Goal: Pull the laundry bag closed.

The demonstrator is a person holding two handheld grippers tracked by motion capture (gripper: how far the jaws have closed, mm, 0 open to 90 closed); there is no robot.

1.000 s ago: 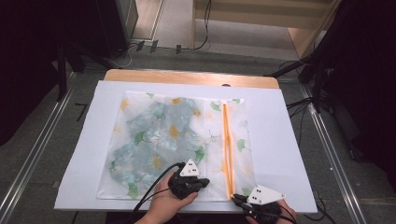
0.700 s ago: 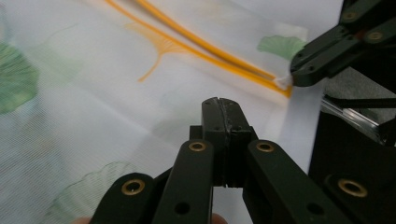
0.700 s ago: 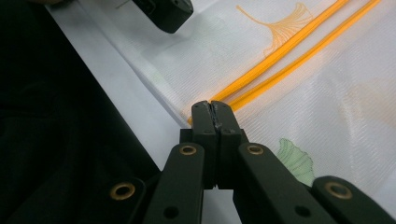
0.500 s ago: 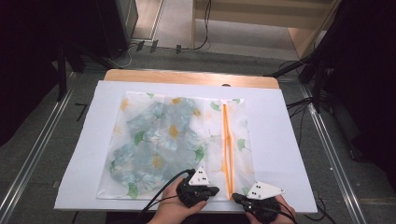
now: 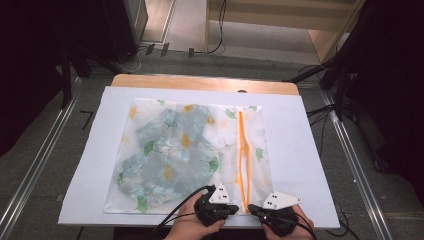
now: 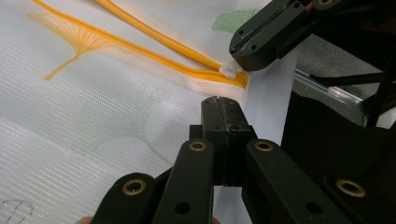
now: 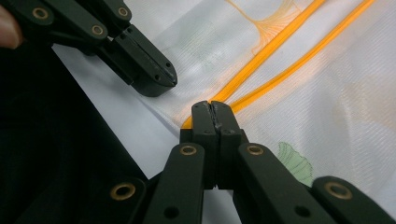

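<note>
A mesh laundry bag [image 5: 200, 155] lies flat on a white sheet [image 5: 310, 165] that covers the table [image 5: 200, 82], its near edge close to the sheet's near edge. The bag is translucent white netting printed with green and orange ginkgo leaves; a blue-grey flowered garment [image 5: 170, 155] shows through its left part. An orange zipper [image 5: 243, 155] runs from the far edge to the near edge in the bag's right part; its two sides stand apart in the near half and meet at the near end. In the left gripper view the weave is fine and ribbed, and a small white tab [image 6: 229, 70] sits at the zipper's near end. The left gripper [image 5: 234, 207] is at the near edge just left of the zipper end; its jaws are closed together on the bag's hem, the mesh edge running under the tips. The right gripper [image 5: 252, 207] is just right of it, jaws also pressed together, tips at the zipper's end; whether the white tab is pinched between them I cannot tell. The two grippers are near each other, not touching. Both hands rest at the sheet's near edge.
</note>
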